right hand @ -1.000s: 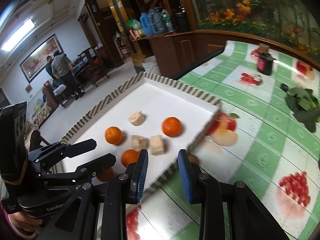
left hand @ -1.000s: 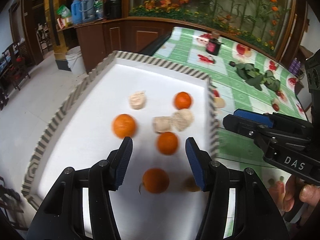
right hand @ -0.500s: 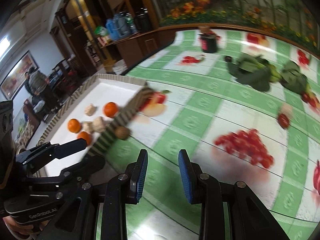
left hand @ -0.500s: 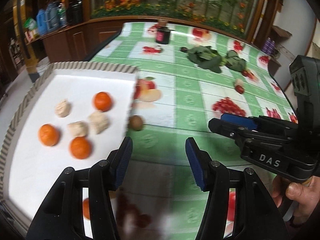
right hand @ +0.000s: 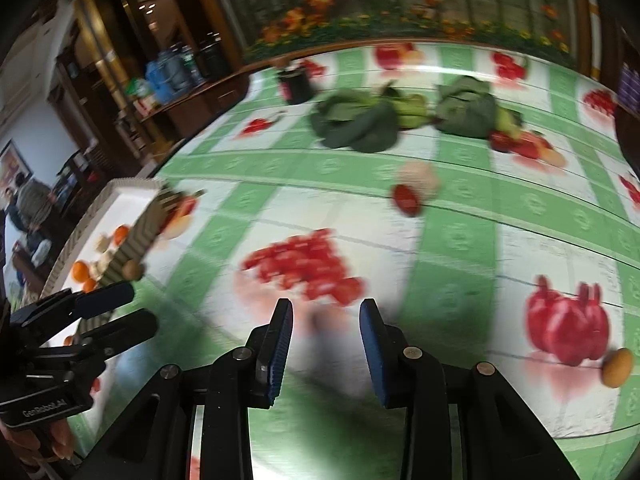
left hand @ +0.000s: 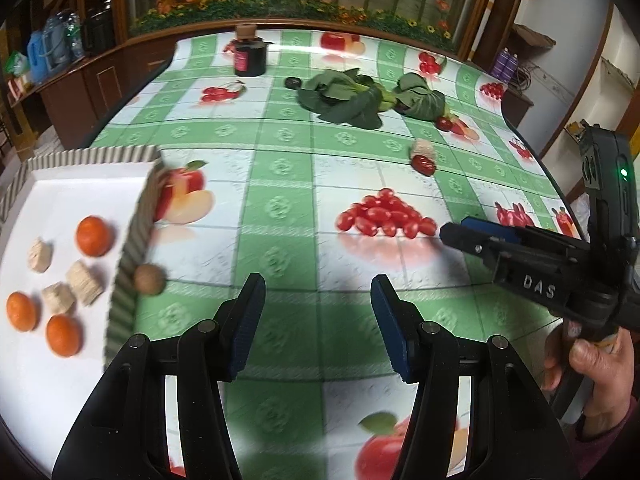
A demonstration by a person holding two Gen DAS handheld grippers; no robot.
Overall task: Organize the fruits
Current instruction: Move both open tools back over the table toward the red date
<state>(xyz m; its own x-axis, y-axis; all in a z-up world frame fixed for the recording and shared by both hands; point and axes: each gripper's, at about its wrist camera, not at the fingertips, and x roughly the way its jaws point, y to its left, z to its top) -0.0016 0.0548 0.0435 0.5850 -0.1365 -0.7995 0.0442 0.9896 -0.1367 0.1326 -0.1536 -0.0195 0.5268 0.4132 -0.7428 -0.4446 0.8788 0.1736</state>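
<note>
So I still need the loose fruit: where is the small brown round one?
In the left wrist view the brown fruit sits low on the left, on the tablecloth against the white tray's outer wall.

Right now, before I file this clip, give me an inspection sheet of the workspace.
Surface: green-and-white checked tablecloth with printed fruit, no spills seen.
Job's things: white tray with striped corrugated rim holds three oranges and three pale fibrous chunks; a brown round fruit lies outside against the rim; a red date-like fruit and a small yellow-orange fruit lie loose on the cloth.
Clutter: dark leafy greens, black jar with brown lid.
Grippers: left gripper open, empty; right gripper empty, jaws just opening.
Cables: nothing seen.
Surroundings: wooden cabinets, flower display, people far off.
</note>
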